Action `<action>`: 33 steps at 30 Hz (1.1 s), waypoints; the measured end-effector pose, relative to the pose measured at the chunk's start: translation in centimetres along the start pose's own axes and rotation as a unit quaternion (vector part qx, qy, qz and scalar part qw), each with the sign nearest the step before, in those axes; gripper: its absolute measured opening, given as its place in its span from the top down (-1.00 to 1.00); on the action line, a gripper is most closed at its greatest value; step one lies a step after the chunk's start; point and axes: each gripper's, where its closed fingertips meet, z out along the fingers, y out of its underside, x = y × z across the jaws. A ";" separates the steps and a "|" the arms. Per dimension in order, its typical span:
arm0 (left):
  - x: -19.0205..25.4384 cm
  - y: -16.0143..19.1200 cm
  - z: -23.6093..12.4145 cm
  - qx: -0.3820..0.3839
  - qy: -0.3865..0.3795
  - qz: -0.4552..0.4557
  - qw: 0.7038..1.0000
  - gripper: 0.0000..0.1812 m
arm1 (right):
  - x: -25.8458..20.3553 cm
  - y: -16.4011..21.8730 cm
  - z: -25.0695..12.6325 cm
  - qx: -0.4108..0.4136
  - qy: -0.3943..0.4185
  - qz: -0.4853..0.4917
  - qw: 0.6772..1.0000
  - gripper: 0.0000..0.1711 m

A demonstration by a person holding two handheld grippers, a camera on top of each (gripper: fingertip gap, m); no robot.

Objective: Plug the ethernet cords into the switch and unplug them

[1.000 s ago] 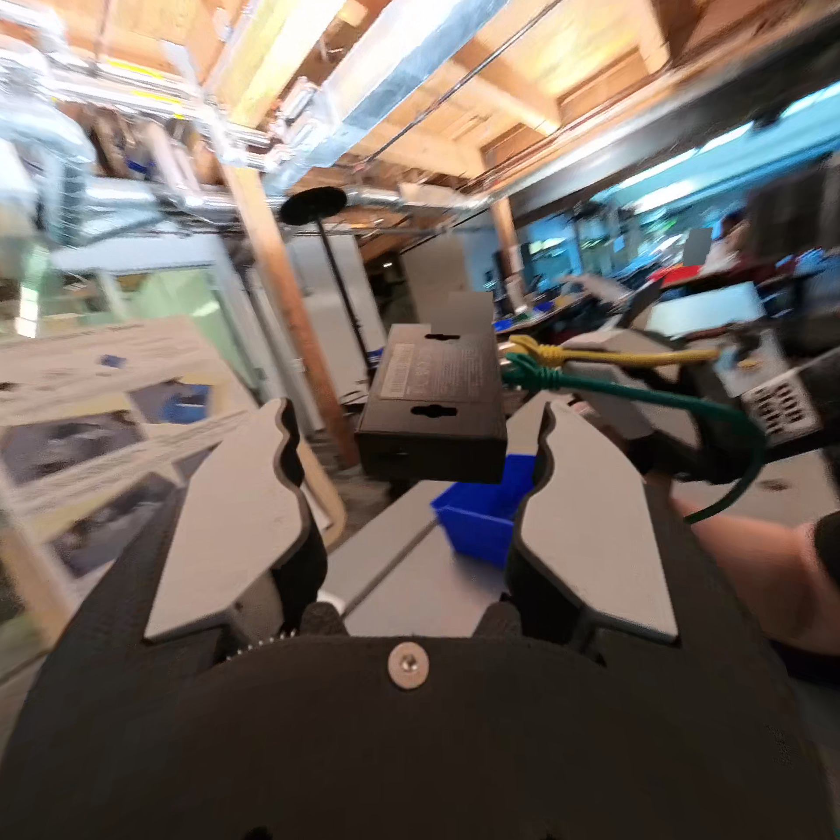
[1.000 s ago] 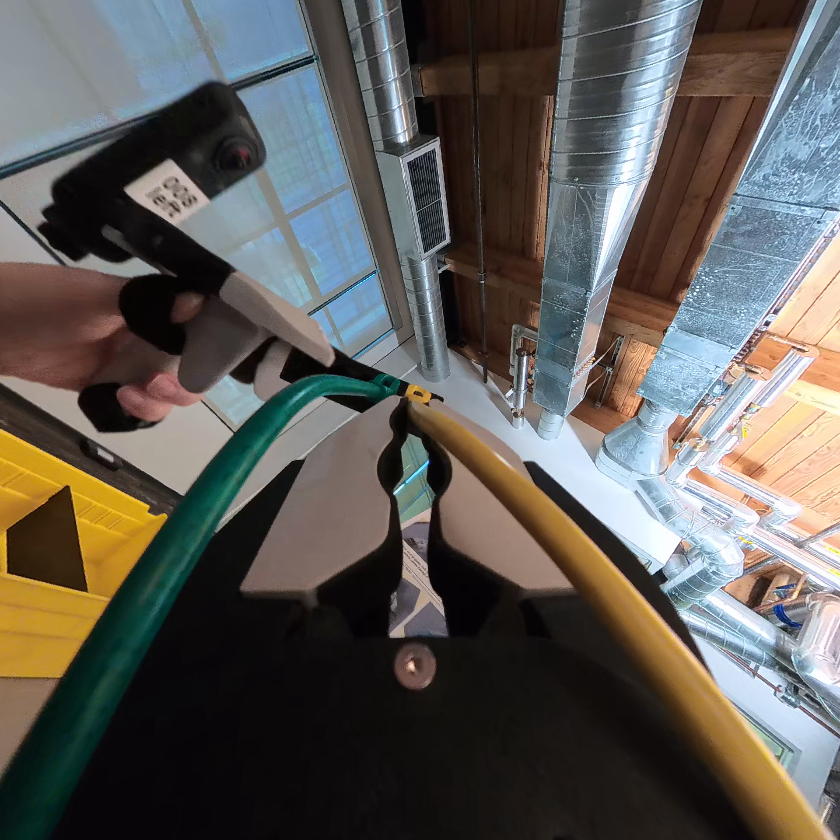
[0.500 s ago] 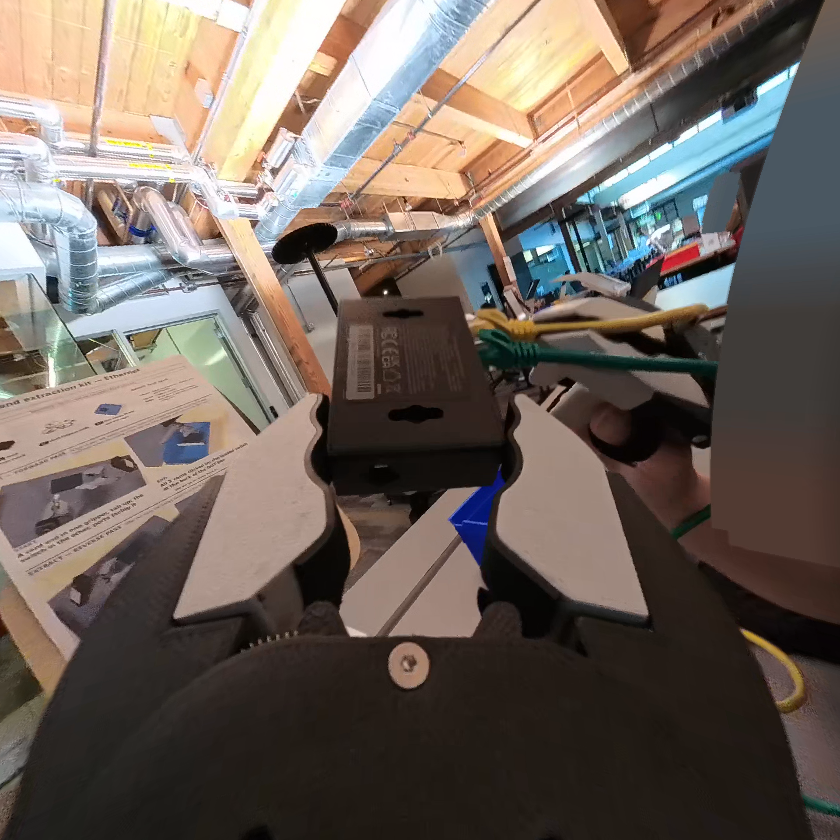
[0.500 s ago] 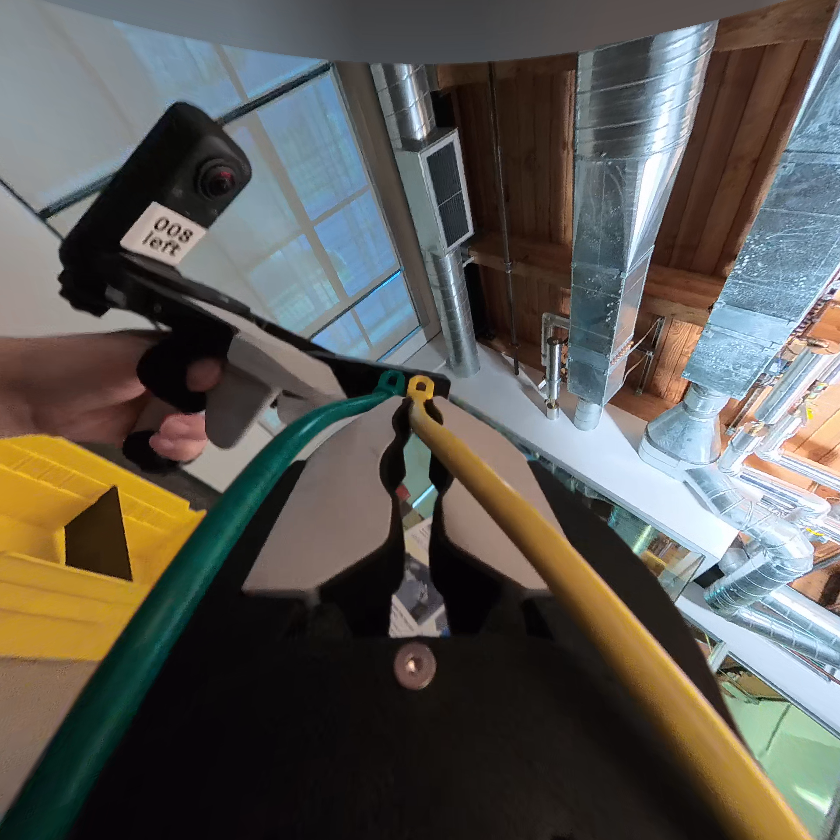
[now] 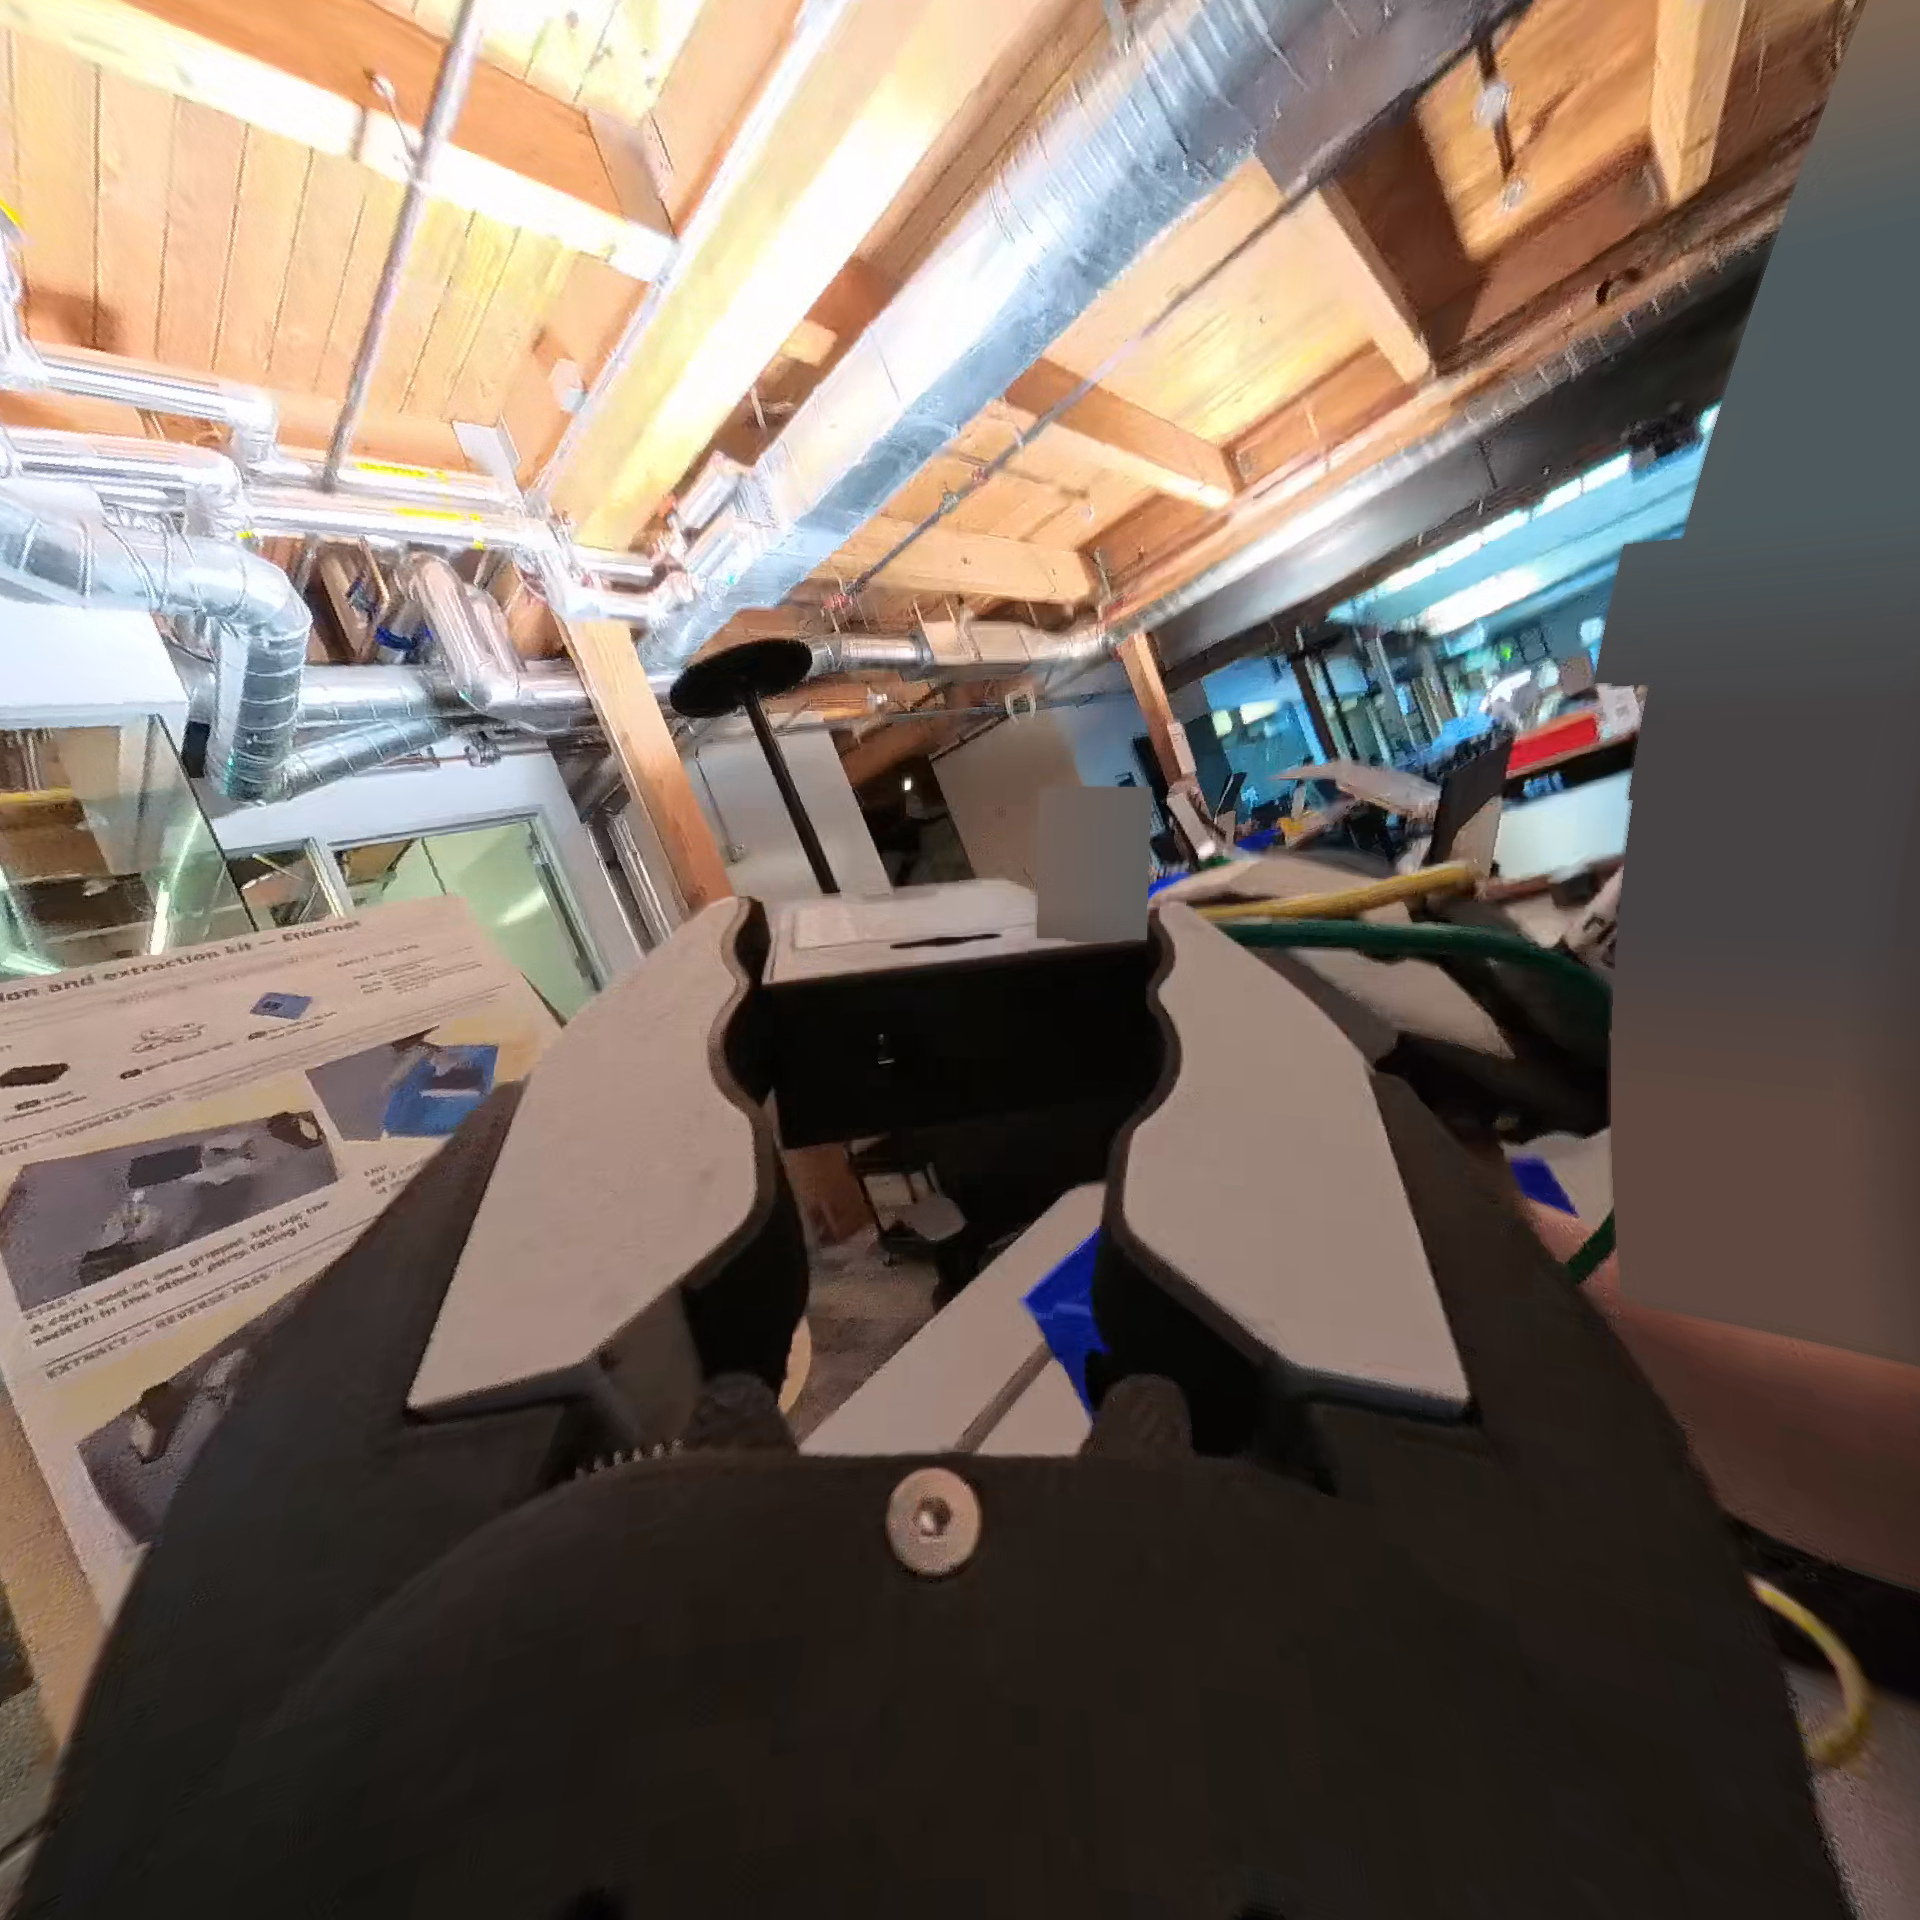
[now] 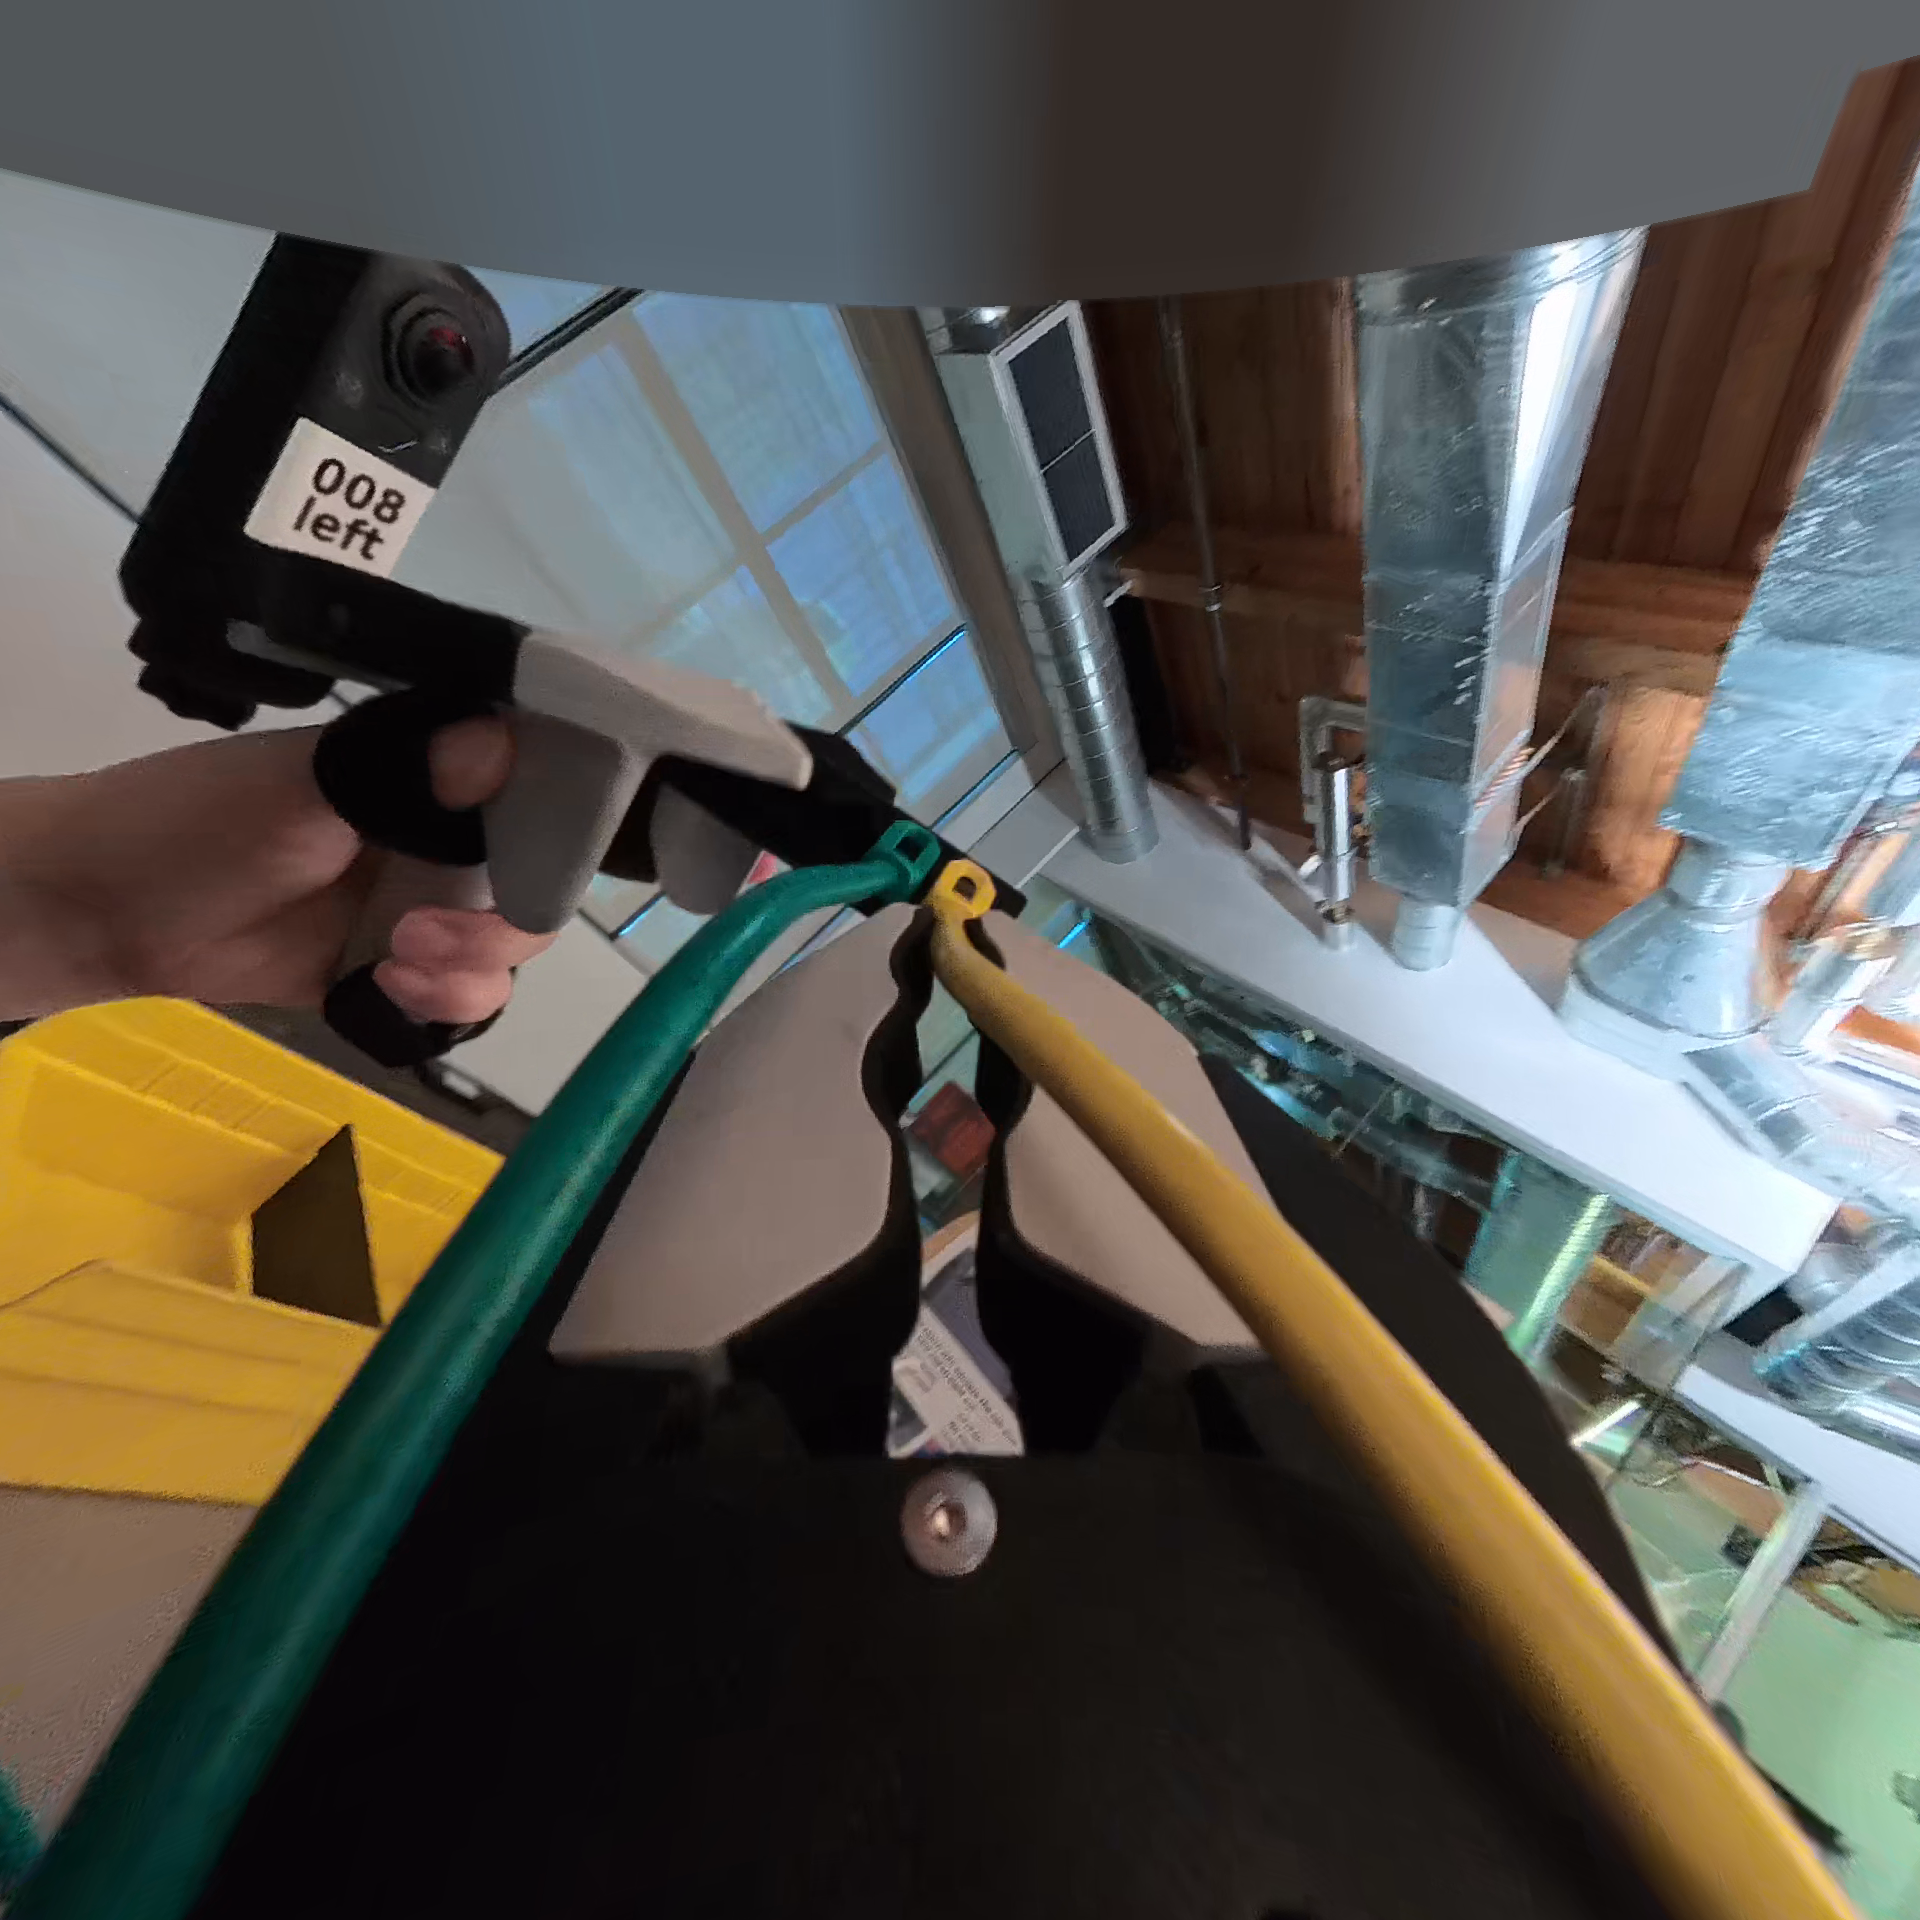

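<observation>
My left gripper [image 5: 951, 997] is shut on the black switch [image 5: 956, 1049], pinching its two sides and holding it in the air, edge-on to the camera. The green cord [image 5: 1455, 940] and yellow cord [image 5: 1340, 902] run off from its right side. In the right wrist view the green cord [image 6: 623, 1091] and yellow cord [image 6: 1195, 1143] lie over my right gripper [image 6: 945, 935]. Its jaws are nearly closed on the yellow cord's plug end [image 6: 961, 888], right at the switch. A hand [image 6: 208, 862] holds the left gripper's grey body [image 6: 623, 727].
A printed instruction sheet [image 5: 208, 1091] stands at the left. Below the switch are a grey table [image 5: 935, 1382] and a blue bin [image 5: 1060, 1320]. A yellow bin [image 6: 156, 1247] is at the lower left of the right wrist view. A wooden post [image 5: 644, 769] rises behind.
My left gripper was open with the switch hanging ahead of it; it has closed on the switch's sides. The switch has tipped from showing its underside to edge-on. My right gripper stays shut.
</observation>
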 end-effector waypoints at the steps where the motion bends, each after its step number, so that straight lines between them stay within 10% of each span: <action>1: 0.1 0.4 0.0 -0.013 0.003 0.006 1.000 0.26 | 0.1 -0.2 -0.1 0.007 0.008 -0.001 1.000 0.93; 33: 0.3 2.2 0.5 -0.039 0.012 -0.005 0.999 0.18 | -0.9 -1.0 -0.2 0.017 -0.020 -0.023 0.999 0.92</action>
